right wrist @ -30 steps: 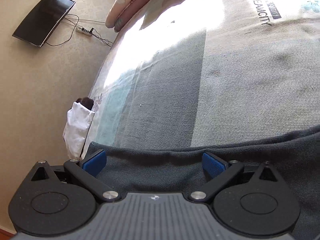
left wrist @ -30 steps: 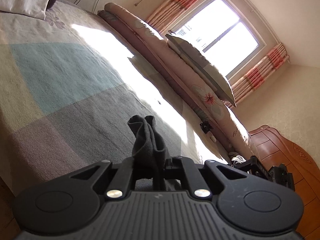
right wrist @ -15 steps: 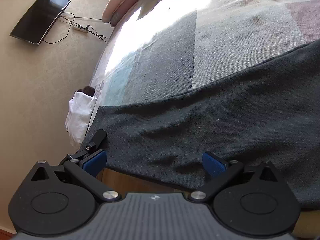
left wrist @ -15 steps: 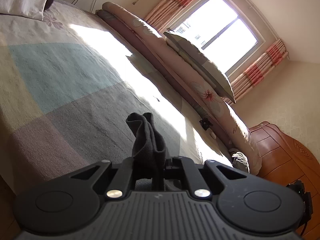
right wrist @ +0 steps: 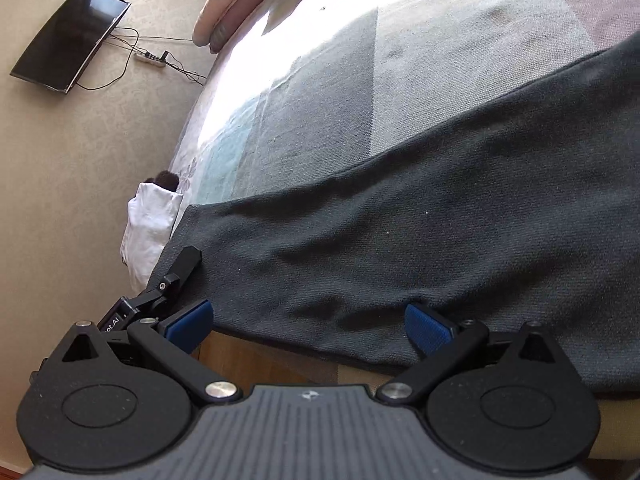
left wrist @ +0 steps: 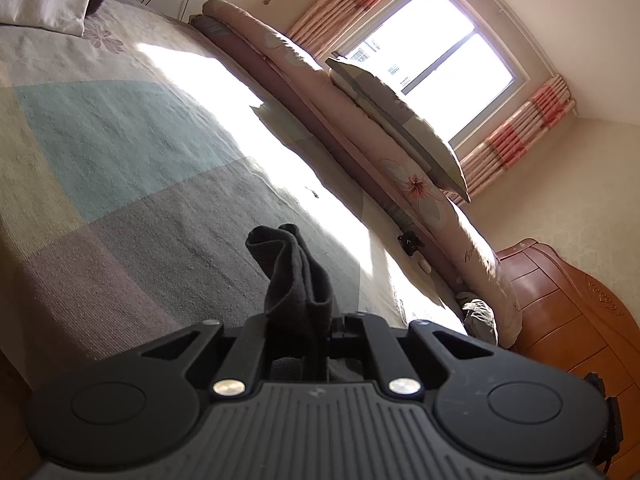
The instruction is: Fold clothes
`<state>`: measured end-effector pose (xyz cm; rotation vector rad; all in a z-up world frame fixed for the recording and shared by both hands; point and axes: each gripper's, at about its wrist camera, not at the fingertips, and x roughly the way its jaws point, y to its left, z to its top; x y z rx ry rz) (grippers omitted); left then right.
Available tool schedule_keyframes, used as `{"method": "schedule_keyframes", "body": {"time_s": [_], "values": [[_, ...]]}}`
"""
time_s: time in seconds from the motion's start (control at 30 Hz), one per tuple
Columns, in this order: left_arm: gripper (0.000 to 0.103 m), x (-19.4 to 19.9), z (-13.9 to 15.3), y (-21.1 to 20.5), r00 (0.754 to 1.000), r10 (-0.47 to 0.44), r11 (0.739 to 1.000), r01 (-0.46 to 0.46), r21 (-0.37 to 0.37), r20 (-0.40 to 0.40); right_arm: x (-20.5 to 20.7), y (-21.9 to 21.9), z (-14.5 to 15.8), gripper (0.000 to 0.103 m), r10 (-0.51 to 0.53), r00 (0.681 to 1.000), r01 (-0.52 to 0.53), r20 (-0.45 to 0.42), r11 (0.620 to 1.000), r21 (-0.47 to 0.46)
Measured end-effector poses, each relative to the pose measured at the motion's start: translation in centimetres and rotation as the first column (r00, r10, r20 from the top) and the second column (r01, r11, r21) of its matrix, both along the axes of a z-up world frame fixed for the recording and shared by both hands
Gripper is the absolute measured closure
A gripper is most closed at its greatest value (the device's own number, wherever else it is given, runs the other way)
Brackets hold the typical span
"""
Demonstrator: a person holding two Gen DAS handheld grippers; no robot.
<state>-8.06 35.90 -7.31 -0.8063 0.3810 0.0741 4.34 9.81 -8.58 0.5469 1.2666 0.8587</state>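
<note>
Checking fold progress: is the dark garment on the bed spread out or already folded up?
Mostly spread: the dark garment lies as a broad, lightly wrinkled sheet across the bed, one end bunched in the shut left gripper.

Dark grey garment spread over bed edge.

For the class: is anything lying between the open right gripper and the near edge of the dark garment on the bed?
Nothing visible does. The right gripper sits open at the dark garment's near edge, with only the garment ahead.
</note>
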Motion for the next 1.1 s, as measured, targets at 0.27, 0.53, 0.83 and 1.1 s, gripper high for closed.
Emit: {"method": "schedule_keyframes", "body": {"time_s": [0.27, 0.53, 0.83, 1.1], "values": [[0.097, 0.2, 0.6, -0.7, 1.0, -0.011, 1.0, 0.011, 0.015, 0.0, -0.6, -0.2, 0.3, 0.0, 0.015, 0.999, -0.014, -0.045, 1.0, 0.007], [0.097, 0.5, 2.2, -1.7, 0.999, -0.033, 0.999, 0.033, 0.04, 0.01, -0.1, -1.2, -0.9, 0.0, 0.079, 0.976, -0.062, -0.204, 0.994, 0.087], [0.097, 1.5, 5.1, -4.7, 0.992, -0.114, 0.99, 0.109, 0.085, 0.047, 3.3, -8.8, 3.2, 0.0, -0.073, 0.997, 0.073, -0.008, 0.997, 0.004], [0.097, 3.4, 7.1, -9.5, 0.974, -0.223, 0.963, 0.214, 0.161, 0.038, 3.1, -16.0, 4.5, 0.0, -0.114, 0.979, 0.137, 0.171, 0.982, -0.129]]}}
